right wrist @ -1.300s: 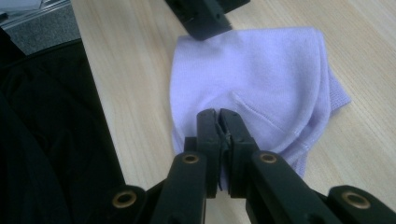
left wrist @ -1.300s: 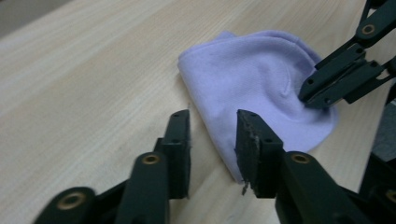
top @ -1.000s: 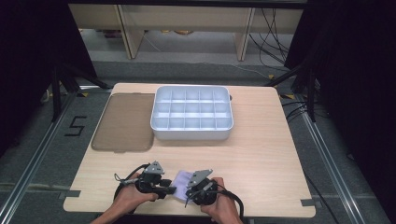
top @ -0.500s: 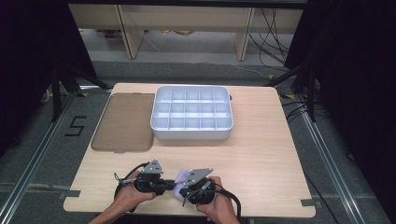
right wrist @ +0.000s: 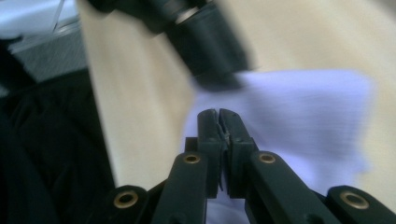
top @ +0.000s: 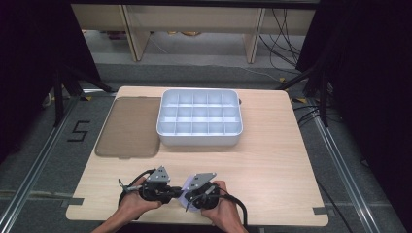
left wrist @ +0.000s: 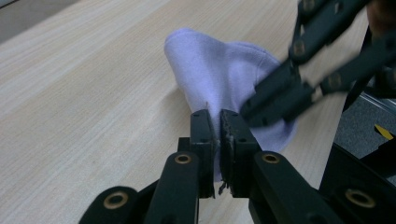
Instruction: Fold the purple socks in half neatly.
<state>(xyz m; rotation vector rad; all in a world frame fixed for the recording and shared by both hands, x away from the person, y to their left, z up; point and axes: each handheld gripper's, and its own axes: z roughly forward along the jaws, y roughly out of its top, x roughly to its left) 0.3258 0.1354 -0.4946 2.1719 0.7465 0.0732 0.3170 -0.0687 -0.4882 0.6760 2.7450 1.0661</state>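
The lilac cloth (left wrist: 219,74) is clamped by the left claw (left wrist: 219,122) and the right claw (right wrist: 218,120) at the table's (top: 272,160) near edge. Folding and stowing in the tray (top: 199,139) are judged outstanding.

left claw (left wrist: 219,122) | closed since a second ago | now pinching lilac cloth (left wrist: 219,74)

lilac cloth (right wrist: 289,121) blurred (right gripper view), edge-cropped
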